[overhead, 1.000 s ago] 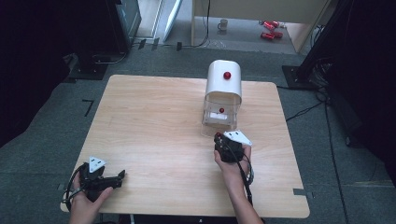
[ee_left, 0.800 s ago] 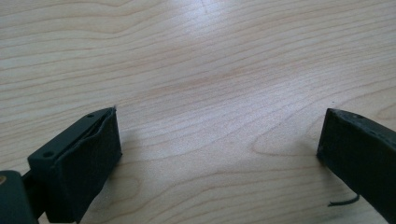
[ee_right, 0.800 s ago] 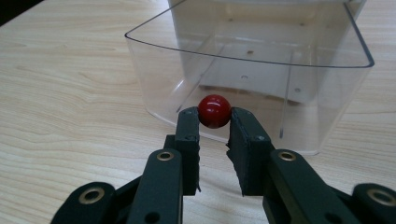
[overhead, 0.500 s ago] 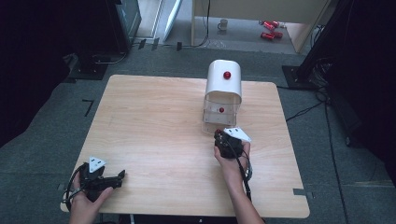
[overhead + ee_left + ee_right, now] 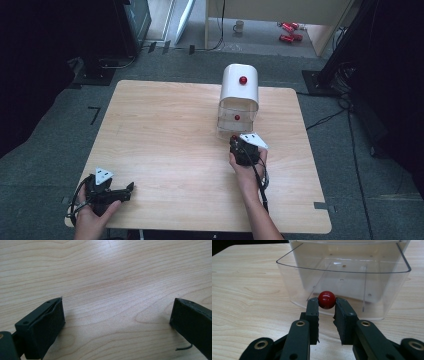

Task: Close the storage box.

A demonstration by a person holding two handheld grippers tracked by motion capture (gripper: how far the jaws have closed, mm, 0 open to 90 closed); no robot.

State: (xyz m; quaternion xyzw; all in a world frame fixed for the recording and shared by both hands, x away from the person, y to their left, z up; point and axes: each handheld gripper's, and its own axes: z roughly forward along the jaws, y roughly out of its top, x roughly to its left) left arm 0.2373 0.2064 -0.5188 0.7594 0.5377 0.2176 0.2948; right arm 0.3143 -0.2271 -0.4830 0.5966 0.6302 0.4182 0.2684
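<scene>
A small drawer cabinet (image 5: 239, 97) with a white rounded top and clear lower drawers stands at the far middle-right of the wooden table (image 5: 165, 130). Its clear bottom drawer (image 5: 342, 272) juts out toward me. My right gripper (image 5: 326, 303) is shut on that drawer's red ball knob (image 5: 326, 299), with both pads pressed on its sides. From above, the right gripper (image 5: 235, 141) sits right at the drawer's front. My left gripper (image 5: 129, 189) rests near the table's front left corner, its jaws wide open over bare wood (image 5: 117, 315).
Two more red knobs mark the cabinet, the upper one (image 5: 243, 79) on the white top and another (image 5: 237, 117) on the clear front. A cable (image 5: 260, 185) trails from the right gripper along the forearm. Dark stands and floor cables surround the table.
</scene>
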